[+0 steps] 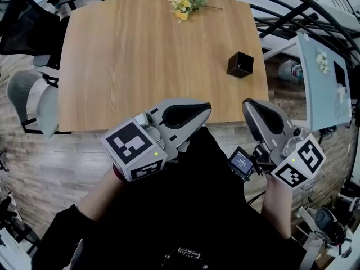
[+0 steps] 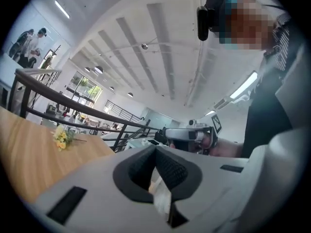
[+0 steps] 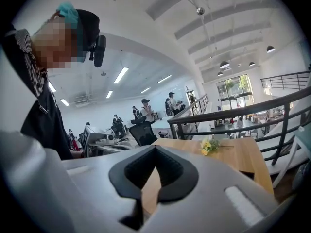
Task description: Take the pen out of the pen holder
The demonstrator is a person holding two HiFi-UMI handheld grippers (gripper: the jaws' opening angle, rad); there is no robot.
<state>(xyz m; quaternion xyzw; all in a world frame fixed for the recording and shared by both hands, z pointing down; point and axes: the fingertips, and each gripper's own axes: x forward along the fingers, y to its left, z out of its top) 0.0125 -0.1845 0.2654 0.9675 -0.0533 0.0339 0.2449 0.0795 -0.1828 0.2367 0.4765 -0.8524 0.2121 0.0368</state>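
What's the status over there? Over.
Jaws shut, empty: left gripper, right gripper, both short of the table. Black pen holder on the table's right side, untouched, inside too dark to read. Flowers at far edge, not in the way.

On the table [image 1: 140, 66], the flowers [image 1: 184, 3] lie at the far edge, right of its middle. The pen holder [image 1: 240, 64] stands near the right edge, well apart from them. Chairs [image 1: 34, 103] stand off the left edge.

no words or numbers readable; left marker cube [image 1: 135, 151] and right marker cube [image 1: 298, 163] show only square patterns.
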